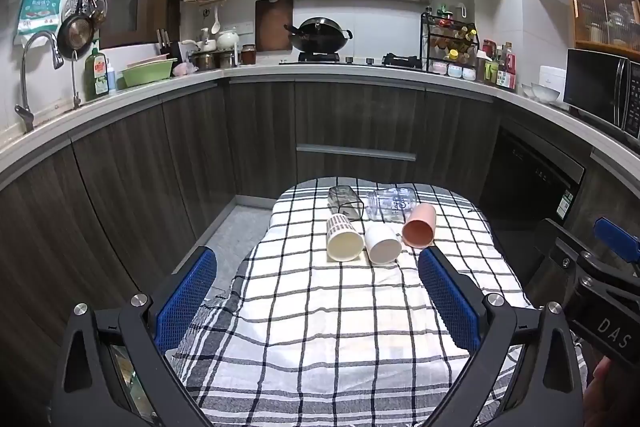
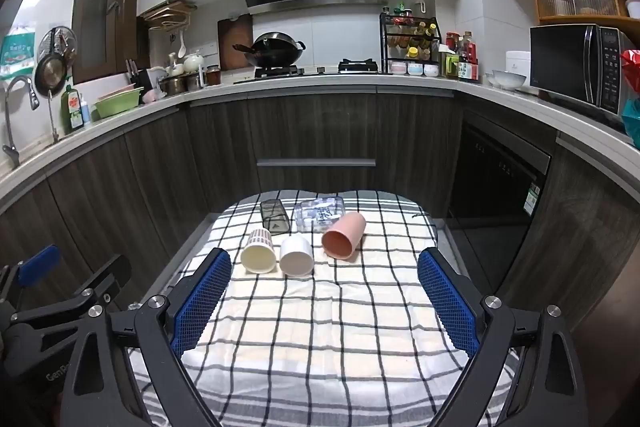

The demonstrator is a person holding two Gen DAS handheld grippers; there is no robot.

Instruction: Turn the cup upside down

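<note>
On the checked cloth [image 2: 320,327], five cups lie on their sides: a cream cup with dots [image 2: 259,254], a white cup [image 2: 296,257] touching it, and a pink cup [image 2: 343,235], with a dark see-through cup [image 2: 274,215] and a clear cup [image 2: 319,213] behind. The clear cup's writing is too small to read. The left gripper [image 1: 318,297] and the right gripper [image 2: 324,301], marked "DAS", both hang near the cups with fingers spread wide, holding nothing.

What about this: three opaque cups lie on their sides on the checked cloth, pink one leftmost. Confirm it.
Not quite. The pink cup is rightmost, not leftmost; the cream patterned cup is leftmost and the white cup sits between. The right wrist view shows it. All three do lie sideways on the checked cloth.
</note>
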